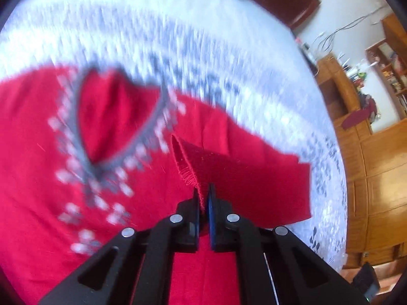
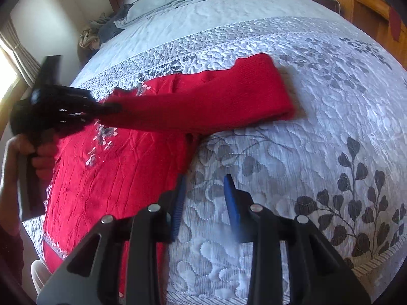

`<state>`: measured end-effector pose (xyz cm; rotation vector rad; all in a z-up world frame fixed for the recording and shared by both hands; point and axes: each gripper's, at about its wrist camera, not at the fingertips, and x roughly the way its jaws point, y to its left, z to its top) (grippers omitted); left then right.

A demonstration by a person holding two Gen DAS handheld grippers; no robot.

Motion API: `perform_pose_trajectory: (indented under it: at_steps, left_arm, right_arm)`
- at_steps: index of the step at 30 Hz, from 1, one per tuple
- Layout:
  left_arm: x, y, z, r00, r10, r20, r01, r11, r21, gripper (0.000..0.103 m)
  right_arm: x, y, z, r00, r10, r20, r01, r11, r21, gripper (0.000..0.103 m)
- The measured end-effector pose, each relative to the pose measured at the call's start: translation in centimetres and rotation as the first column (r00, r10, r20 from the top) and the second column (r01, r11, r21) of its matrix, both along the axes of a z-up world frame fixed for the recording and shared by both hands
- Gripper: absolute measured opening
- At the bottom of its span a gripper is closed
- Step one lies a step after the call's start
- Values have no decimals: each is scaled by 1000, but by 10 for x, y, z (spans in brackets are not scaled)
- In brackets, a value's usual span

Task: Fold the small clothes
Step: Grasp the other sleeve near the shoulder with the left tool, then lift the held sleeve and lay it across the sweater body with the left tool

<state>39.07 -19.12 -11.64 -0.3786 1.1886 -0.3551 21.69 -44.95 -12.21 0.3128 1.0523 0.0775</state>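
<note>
Pinching the red sweater's sleeve cuff, left gripper lifts it; right gripper hovers, fingers apart

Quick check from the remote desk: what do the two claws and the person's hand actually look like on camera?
Both claws, left claw and right claw, are matte black linkage frames with silver round rivets and flat blue pads. The left unit seen from outside has a black pistol-style handle. The hand gripping it is bare; a dark red sleeve shows at the edge.

- Red sweater, done up with grey-and-white flower trim round the neckline.
- Pale blue-grey quilt, stitched all over with dark grey leaf sprigs.
- Blue pads fitted on black gripper arms.
</note>
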Motion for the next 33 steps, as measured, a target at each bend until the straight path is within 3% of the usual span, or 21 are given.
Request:
perform_pose_trajectory:
  at_steps: [5,9,15,19,22,24,25,26,30,33]
  left_arm:
    - [12,65,49,991,54,126,-62,996,65,5]
    - [22,126,56,979,133,156,-157,975,157,5]
    - [35,198,-2,964,262,48,-266,946,186,5]
    - [34,204,-31,962,273,8,-270,946,178,5]
    - [33,198,-44,968,251,-4,-245,948,206,5]
    - [32,200,-44,970,244,-6,-237,948,214,5]
    - [33,201,-46,970,241,-7,-234,948,214,5]
    - [35,202,-47,971,238,-9,-231,950,212,5]
    - [39,208,-44,974,226,-4,-220,952,212,7]
    - [42,210,-60,972,231,-42,-214,945,246,10]
  right_arm:
    - [3,-9,7,1000,-22,0,22,1000,4,32]
    - [22,-12,7,999,-27,-22,28,999,34,39]
    - [72,-7,-3,994,-9,-105,22,992,120,46]
    - [111,1,-21,983,-13,-182,36,992,122,50]
    - [136,0,-43,965,-22,-263,71,982,177,52]
    - [144,1,-55,956,1,-292,69,971,230,44]
    - [146,3,-59,952,17,-305,64,966,252,23]
    - [147,3,-61,949,23,-315,60,966,252,14]
    - [143,-4,-53,952,2,-308,58,981,185,8]
    - [144,-6,-67,936,-15,-351,75,984,159,8]
